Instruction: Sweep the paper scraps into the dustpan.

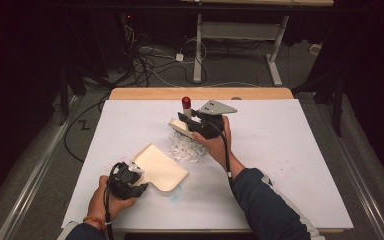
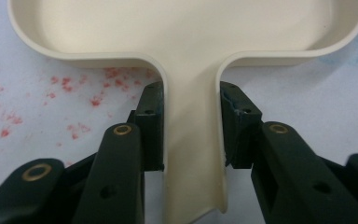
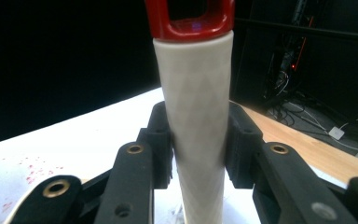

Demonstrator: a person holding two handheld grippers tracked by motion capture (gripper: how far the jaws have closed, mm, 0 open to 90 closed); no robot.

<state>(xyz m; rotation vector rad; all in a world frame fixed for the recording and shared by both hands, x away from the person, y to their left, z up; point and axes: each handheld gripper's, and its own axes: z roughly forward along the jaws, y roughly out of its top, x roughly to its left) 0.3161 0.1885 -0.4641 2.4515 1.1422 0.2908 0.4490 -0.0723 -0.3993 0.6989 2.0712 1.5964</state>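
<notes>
Cream plastic dustpan lies flat on the white-covered counter, lower centre of the high view, its stem clamped between the pads of the left tongs. The right tongs sit closed around the pale handle of a red-capped brush, just above the heap of white paper scraps at mid-frame. The pan's mouth and the scraps stand apart, so a hard sweep could scatter bits past the rim. The smooth handle might also twist in the grip, and pressing down on the pan's stem could tilt the lip off the counter, letting scraps slide beneath.
</notes>
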